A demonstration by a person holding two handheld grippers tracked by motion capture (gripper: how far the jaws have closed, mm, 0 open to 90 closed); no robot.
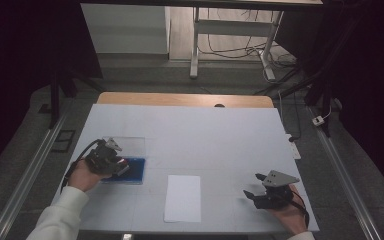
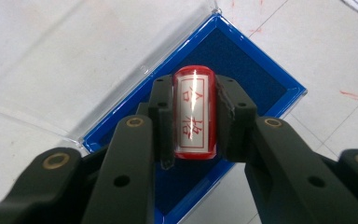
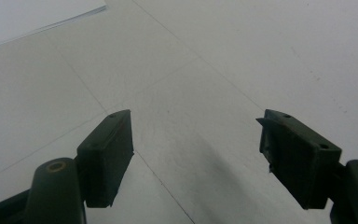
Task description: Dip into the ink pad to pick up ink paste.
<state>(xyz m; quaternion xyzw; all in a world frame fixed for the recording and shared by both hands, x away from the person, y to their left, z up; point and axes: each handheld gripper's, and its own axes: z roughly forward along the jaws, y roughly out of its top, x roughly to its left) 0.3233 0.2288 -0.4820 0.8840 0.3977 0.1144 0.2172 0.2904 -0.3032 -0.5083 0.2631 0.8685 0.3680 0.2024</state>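
A red cylindrical stamp with a white label of red characters is sitting clamped between the pads of the left hand-held gripper, in the middle of the left gripper view, just above a blue ink pad in a clear-lidded plastic case. In the high view that case is lying at the lower left of the white surface, with a white sheet of paper at bottom centre. The right hand-held gripper is resting at lower right, jaws apart and empty. Judging by this, the stamp is picked up and inking is under way; pressing it on the paper seems left.
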